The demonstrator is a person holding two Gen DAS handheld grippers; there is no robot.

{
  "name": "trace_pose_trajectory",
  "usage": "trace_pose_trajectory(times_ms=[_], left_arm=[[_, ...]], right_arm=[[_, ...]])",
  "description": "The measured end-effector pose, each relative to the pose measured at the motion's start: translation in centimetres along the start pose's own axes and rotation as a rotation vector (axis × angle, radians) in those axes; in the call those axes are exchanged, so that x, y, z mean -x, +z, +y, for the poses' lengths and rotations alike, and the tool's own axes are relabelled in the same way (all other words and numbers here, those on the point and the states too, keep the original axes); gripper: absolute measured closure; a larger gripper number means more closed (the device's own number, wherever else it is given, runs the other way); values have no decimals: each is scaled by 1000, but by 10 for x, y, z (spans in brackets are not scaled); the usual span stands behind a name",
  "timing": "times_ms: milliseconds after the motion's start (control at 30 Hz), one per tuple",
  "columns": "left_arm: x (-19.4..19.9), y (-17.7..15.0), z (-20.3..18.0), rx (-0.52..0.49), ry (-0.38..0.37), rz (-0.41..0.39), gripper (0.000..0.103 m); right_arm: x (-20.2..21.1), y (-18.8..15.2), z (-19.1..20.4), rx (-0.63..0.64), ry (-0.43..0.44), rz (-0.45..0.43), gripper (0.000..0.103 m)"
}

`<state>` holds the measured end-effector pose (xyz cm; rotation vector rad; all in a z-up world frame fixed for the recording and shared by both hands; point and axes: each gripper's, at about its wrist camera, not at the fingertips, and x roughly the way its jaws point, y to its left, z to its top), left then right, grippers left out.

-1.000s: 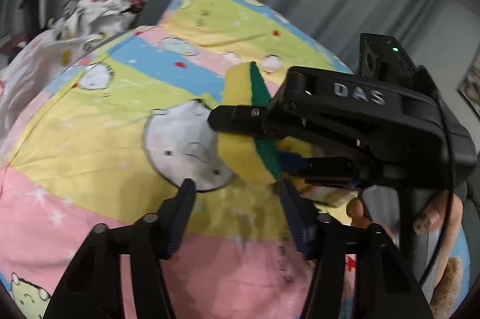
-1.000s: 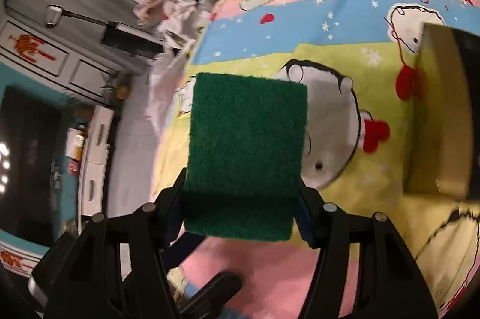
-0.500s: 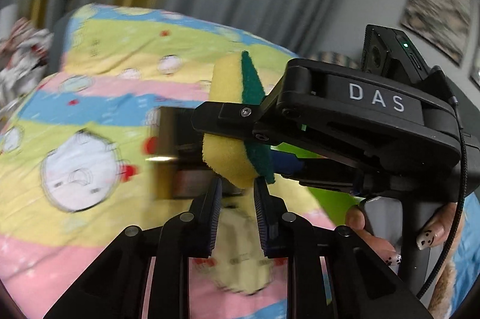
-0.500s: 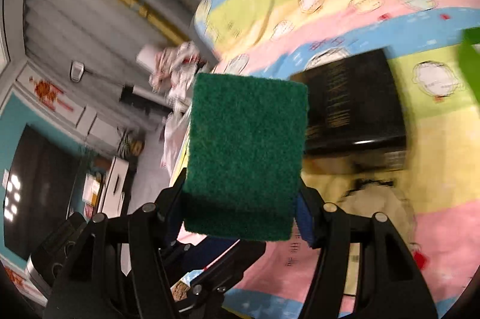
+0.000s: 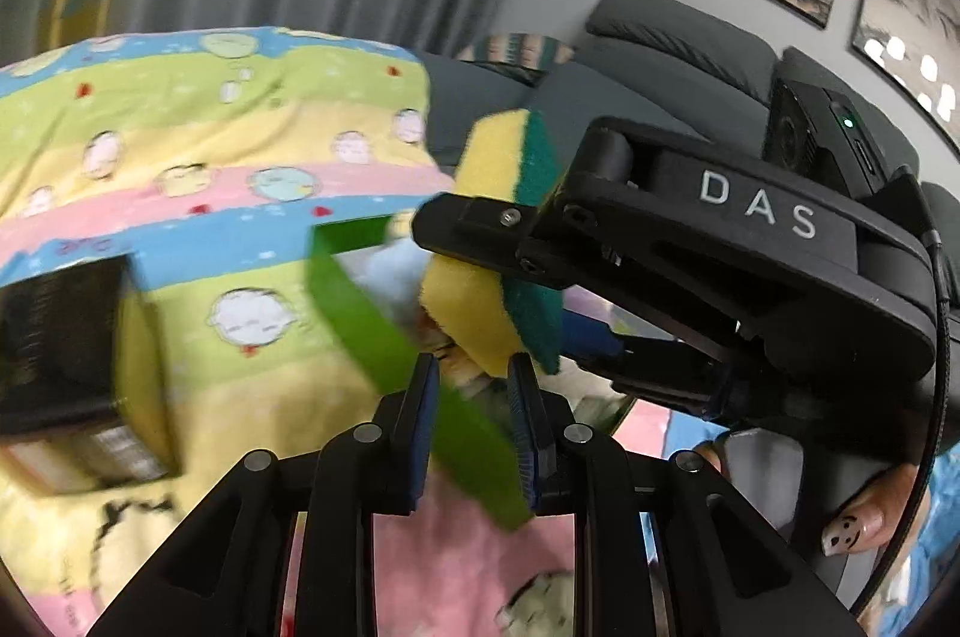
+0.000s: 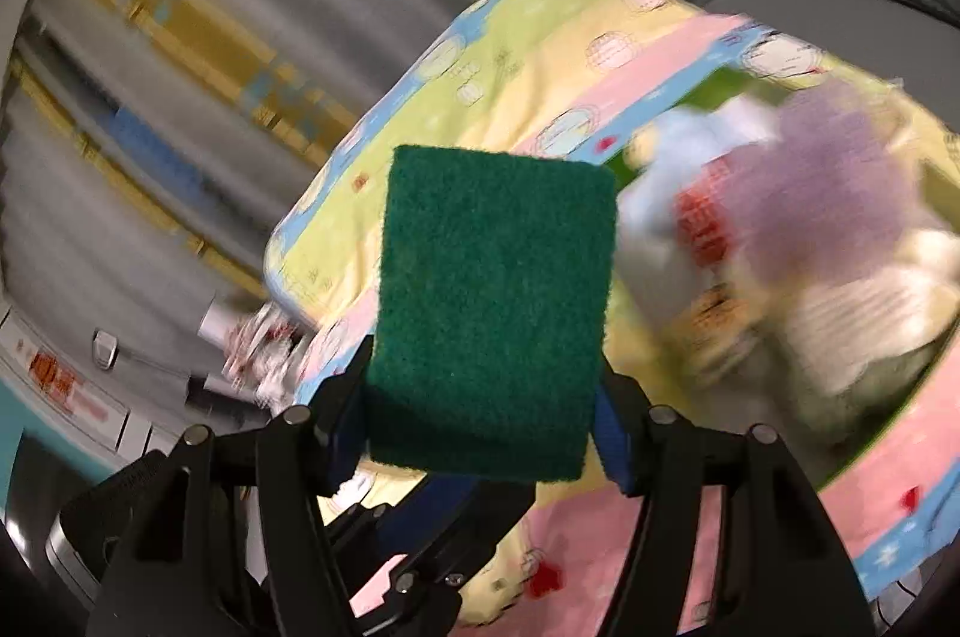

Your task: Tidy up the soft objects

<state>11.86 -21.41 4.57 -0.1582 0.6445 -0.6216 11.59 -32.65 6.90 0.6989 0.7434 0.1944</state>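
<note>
My right gripper [image 6: 483,442] is shut on a yellow sponge with a green scouring face [image 6: 492,325]; it also shows in the left wrist view [image 5: 498,241], held in the air by the right gripper's black body [image 5: 690,241]. My left gripper [image 5: 471,403] is nearly shut and empty, just below the sponge. A green bin [image 5: 372,325] holding blurred soft things [image 6: 840,241] sits on the cartoon-print blanket [image 5: 180,157].
A black box [image 5: 66,349] lies on the blanket at the left. A grey sofa [image 5: 660,55] and framed pictures are behind. Grey curtains [image 6: 210,7] hang beyond the blanket. Both views are motion-blurred.
Both grippers have swung to the right, from the bare blanket past the black box to the green bin. My left gripper has closed from wide open to nearly shut. The sponge stays gripped.
</note>
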Motion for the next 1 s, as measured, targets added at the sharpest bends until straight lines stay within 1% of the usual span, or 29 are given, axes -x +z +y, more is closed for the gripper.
trace_pose_trajectory(times_ms=[67,167,267,333,400,433,467,500,567,667,833,1000], left_arm=[[-14,3,-9,-27,-10,4,81],[-35,1,-19,-66,-2,43,79],[-50,-3,-24,-57,24,60,62],[-56,-4,-20,-22,43,67,36],[-57,-6,-15,6,32,60,25],[-57,-7,-14,20,28,53,22],[-56,-7,-11,34,32,52,22],[-57,-7,-10,43,36,53,22],[-56,-6,-9,51,45,62,22],[-49,-5,-9,48,51,59,22],[-42,-2,-8,44,63,49,22],[-35,-2,-9,40,60,43,22]], right_arm=[[6,9,-15,-13,-60,-38,41],[6,15,-35,-23,-138,-51,40],[1,18,-54,-52,-206,-48,40],[-4,21,-61,-64,-248,-47,39],[-8,24,-69,-72,-300,-47,37],[-9,25,-73,-73,-322,-45,29],[-9,26,-78,-71,-339,-42,18],[-6,25,-83,-69,-341,-40,15],[-4,25,-85,-76,-318,-37,5],[5,24,-80,-78,-308,-56,3],[26,21,-66,-29,-313,-118,1],[42,19,-58,4,-363,-179,1]])
